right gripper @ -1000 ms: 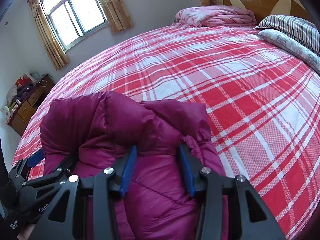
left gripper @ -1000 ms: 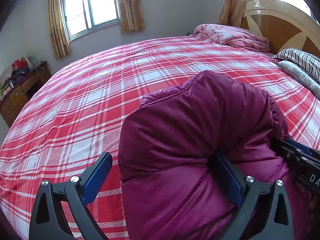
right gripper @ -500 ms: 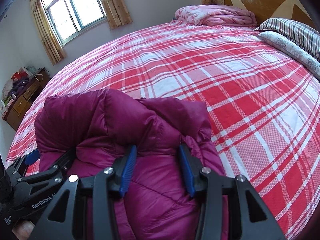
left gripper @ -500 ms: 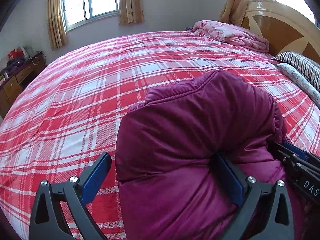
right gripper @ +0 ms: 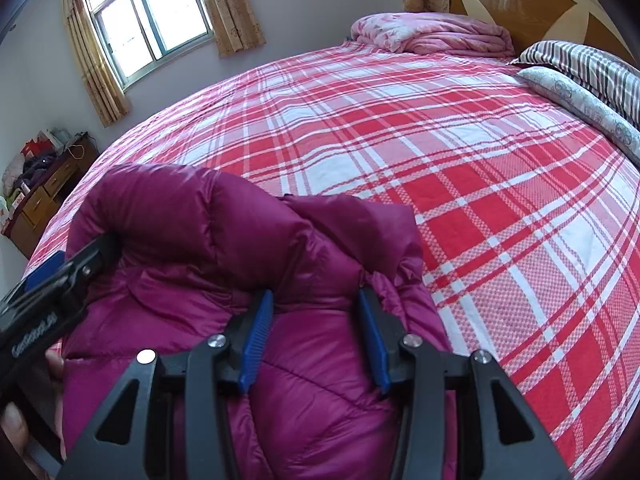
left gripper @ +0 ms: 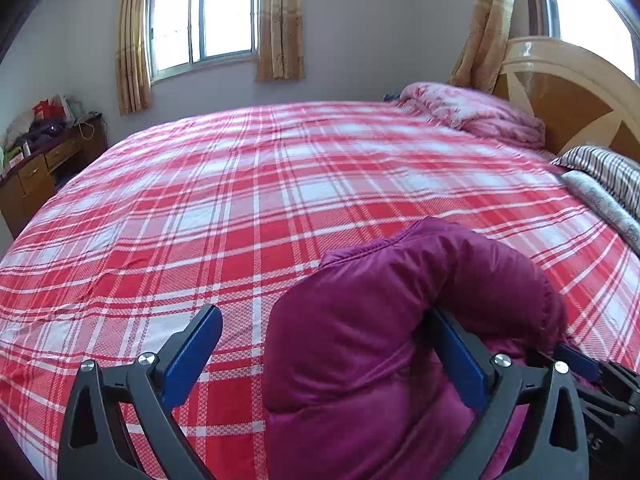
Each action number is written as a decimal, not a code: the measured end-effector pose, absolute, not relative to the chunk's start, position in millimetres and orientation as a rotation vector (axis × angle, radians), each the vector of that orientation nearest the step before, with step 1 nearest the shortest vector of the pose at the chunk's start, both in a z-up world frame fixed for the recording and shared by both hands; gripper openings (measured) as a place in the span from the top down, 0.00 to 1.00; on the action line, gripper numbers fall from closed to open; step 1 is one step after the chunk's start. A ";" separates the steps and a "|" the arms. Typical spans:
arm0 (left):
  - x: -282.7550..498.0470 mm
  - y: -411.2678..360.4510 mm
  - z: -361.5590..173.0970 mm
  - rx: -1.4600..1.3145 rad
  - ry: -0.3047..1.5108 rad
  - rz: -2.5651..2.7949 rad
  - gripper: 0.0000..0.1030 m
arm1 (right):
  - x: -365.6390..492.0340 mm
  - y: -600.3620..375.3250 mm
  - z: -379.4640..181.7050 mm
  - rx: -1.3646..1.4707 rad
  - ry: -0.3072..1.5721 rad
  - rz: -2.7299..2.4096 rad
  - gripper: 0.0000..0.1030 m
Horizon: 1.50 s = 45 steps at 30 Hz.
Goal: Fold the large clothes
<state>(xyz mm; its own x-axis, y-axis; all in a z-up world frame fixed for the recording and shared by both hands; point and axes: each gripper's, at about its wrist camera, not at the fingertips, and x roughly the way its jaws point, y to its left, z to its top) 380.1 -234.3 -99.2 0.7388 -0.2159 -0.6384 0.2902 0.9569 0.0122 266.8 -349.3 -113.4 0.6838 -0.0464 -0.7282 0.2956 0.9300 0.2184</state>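
A puffy magenta down jacket (left gripper: 392, 320) lies bunched on the red-and-white plaid bed at the near edge; it also shows in the right wrist view (right gripper: 224, 264). My left gripper (left gripper: 324, 344) is wide open: its right finger presses against the jacket's fold, its left finger hangs over bare sheet. My right gripper (right gripper: 316, 320) is open, its two blue pads either side of a raised fold of the jacket, without pinching it. The left gripper's body (right gripper: 48, 292) shows at the left of the right wrist view, against the jacket.
The plaid bed sheet (left gripper: 260, 200) stretches far ahead. A folded pink quilt (left gripper: 472, 112) and striped pillows (right gripper: 580, 64) lie by the wooden headboard (left gripper: 568, 92). A wooden dresser (left gripper: 36, 168) with clutter stands at the left wall under the window.
The left wrist view has tilted up and swung left, so the jacket sits lower and further right in it. The right gripper has hardly moved. Both stay open.
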 end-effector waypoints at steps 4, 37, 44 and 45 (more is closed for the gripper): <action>398.0 -236.8 -117.4 0.092 0.799 -0.307 0.01 | 272.4 -348.6 -115.1 0.319 0.826 -0.201 0.54; 334.0 -168.7 -99.3 -0.092 0.825 -0.452 0.01 | 206.9 -369.2 -83.8 0.380 0.668 -0.176 0.13; 304.9 -157.4 -111.7 -0.163 0.865 -0.541 0.01 | 197.3 -395.2 -108.4 0.574 0.748 -0.040 0.21; 303.4 -158.1 -113.0 -0.173 0.866 -0.546 0.01 | 198.1 -395.2 -111.9 0.585 0.761 -0.019 0.22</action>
<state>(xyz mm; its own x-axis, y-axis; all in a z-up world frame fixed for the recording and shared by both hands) 303.4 -158.1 -113.0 0.5214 -0.5218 -0.6751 0.3851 0.8500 -0.3596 198.1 -395.2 -111.9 0.7321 0.1894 -0.6543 0.2225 0.8414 0.4925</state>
